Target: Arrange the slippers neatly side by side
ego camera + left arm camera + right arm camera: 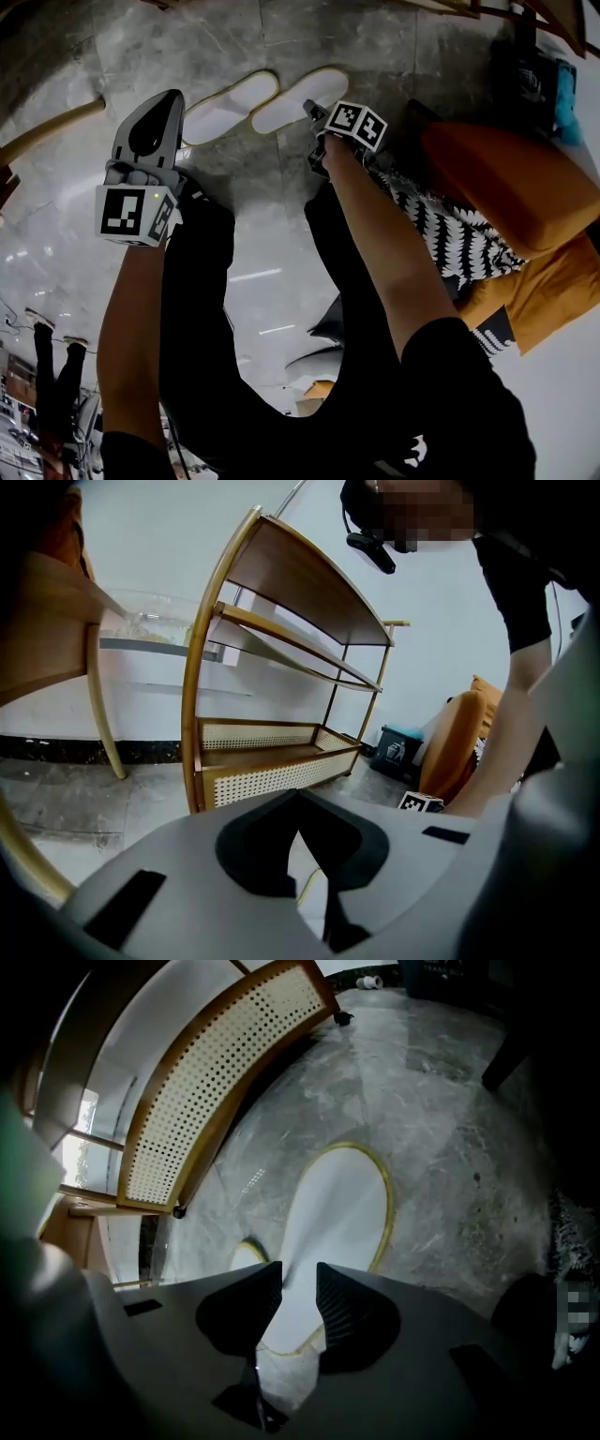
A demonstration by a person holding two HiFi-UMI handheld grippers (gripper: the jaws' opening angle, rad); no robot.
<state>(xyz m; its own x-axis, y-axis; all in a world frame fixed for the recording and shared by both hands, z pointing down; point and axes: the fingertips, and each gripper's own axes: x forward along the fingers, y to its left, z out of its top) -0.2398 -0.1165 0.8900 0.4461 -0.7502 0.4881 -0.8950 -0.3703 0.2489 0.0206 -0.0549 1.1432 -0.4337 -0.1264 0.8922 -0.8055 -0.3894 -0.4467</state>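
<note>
Slippers: two flat white fabric ones, edged in pale yellow.

Head view: the left slipper (230,108) and the right slipper (298,101) lay on the grey marble floor (75,253). Their long axes were roughly parallel, slanting away to the right. The left gripper (174,96) was just beside the left slipper's near end. The right gripper (314,114) hung over the right slipper and was judged the nearer.

Left gripper view: jaws fully together, nothing held.

Right gripper view: jaws narrowly apart, empty. The right slipper lay lengthwise straight ahead beneath them.

Writing: only square markers on the cube (356,124); nothing legible.
</note>
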